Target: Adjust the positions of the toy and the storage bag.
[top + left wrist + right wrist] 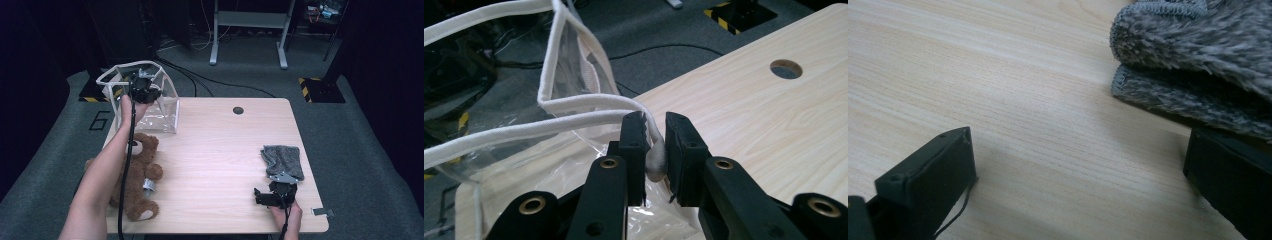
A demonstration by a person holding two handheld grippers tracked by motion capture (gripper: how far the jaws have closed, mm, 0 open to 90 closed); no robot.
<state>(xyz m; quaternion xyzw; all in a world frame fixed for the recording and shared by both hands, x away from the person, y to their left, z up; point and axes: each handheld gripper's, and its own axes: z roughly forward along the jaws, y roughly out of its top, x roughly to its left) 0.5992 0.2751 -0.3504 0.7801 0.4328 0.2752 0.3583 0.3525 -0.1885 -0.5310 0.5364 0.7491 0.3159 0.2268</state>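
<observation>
A clear plastic bag (167, 107) with a white fabric rim (589, 105) stands at the table's far left corner. My left gripper (142, 87) is up at the bag's mouth, and in the left gripper view its jaws (655, 135) are shut on the white rim, which is pinched between the pads. A brown teddy bear (137, 175) lies at the near left, partly under the left forearm. A folded grey fluffy cloth (283, 160) (1198, 45) lies at the near right. My right gripper (272, 196) (1078, 150) rests open on the wood just in front of the cloth, holding nothing.
The light wooden table (220, 150) has a round cable hole (238, 110) (785, 69) near its far edge. A small grey tag (322, 212) lies at the near right corner. Beyond the table are a desk frame (248, 30), floor cables and a yellow-and-black striped base (320, 87).
</observation>
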